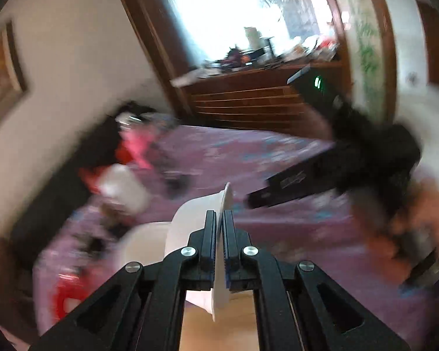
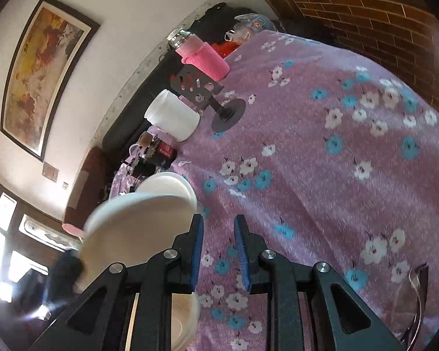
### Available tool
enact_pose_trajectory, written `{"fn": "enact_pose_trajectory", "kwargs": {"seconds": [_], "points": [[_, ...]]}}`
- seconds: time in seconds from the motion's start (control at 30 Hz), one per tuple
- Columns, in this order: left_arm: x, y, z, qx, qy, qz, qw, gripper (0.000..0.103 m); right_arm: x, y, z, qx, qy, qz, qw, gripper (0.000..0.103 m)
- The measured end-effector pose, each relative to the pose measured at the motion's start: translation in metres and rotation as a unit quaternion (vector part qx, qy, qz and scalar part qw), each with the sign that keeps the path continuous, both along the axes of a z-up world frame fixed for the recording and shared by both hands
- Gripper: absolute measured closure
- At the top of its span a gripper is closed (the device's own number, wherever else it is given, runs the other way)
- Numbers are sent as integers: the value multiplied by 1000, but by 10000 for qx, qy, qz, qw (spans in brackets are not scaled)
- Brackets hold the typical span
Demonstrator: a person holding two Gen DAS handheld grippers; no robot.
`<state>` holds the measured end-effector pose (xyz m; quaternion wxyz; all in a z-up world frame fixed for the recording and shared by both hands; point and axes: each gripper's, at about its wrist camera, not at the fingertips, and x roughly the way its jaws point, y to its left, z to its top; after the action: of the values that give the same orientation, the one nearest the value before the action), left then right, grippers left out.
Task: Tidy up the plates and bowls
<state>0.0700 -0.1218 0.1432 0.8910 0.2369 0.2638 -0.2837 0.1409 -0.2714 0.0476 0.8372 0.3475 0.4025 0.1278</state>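
White bowl (image 1: 190,219) is pinched by its rim in the left gripper (image 1: 219,245), above the stacked plates (image 2: 172,187); right gripper (image 2: 218,251) is empty (jaws slightly apart).

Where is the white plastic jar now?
In the right wrist view the white plastic jar lies at the left edge of the flowered cloth, between the grey metal stand and the white plate.

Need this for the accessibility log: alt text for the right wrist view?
The right gripper hangs open and empty over a pink floral tablecloth. At lower left a tilted white plate is carried past another white plate; a white jar stands beyond.
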Motion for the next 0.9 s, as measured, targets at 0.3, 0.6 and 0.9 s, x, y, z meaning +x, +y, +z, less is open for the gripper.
{"fn": "enact_pose_trajectory", "kwargs": {"seconds": [0.3,0.6,0.9], "points": [[40,67,24,-1018,1093,973,9840,99,-26,-47,19,-101,-104,-398,9991,80],[86,135,-6,-1403,1894,1874,9536,65,-37,-5,82,-225,-1004,422,9938,46],[129,167,-49,-1711,2642,2504,9155,61,16,95,30,66,170,1686,9855,50]]}}
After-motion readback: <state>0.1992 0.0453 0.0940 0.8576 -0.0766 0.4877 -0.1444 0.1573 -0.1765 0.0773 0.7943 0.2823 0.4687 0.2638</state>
